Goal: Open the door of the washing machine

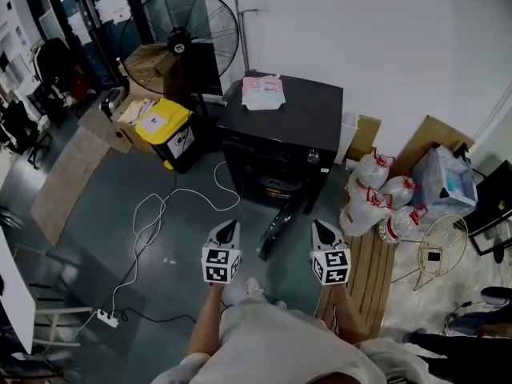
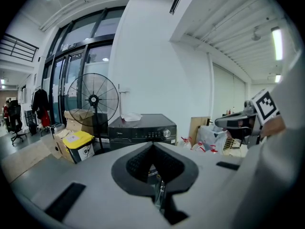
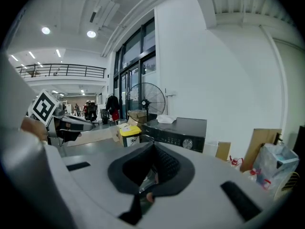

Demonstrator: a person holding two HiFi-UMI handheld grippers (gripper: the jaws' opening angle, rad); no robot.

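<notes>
The black washing machine (image 1: pixel 280 130) stands against the white wall, its knob panel facing me. A dark panel (image 1: pixel 278 224) angles out from its front down to the floor; it looks like the door swung outward. Both grippers hover side by side in front of the machine, clear of it. My left gripper (image 1: pixel 229 226) is shut with nothing in it, and my right gripper (image 1: pixel 321 226) is shut and empty too. In the left gripper view the machine (image 2: pixel 143 128) sits beyond the closed jaws. The right gripper view shows it (image 3: pixel 183 130) ahead as well.
A pink-white pouch (image 1: pixel 262 92) lies on the machine's top. A standing fan (image 1: pixel 190 30), a yellow-lidded bin (image 1: pixel 170 130) and cardboard boxes are to its left. A white cable (image 1: pixel 152 214) crosses the floor. Filled plastic bags (image 1: pixel 380 190) and wooden planks (image 1: pixel 372 262) sit at the right.
</notes>
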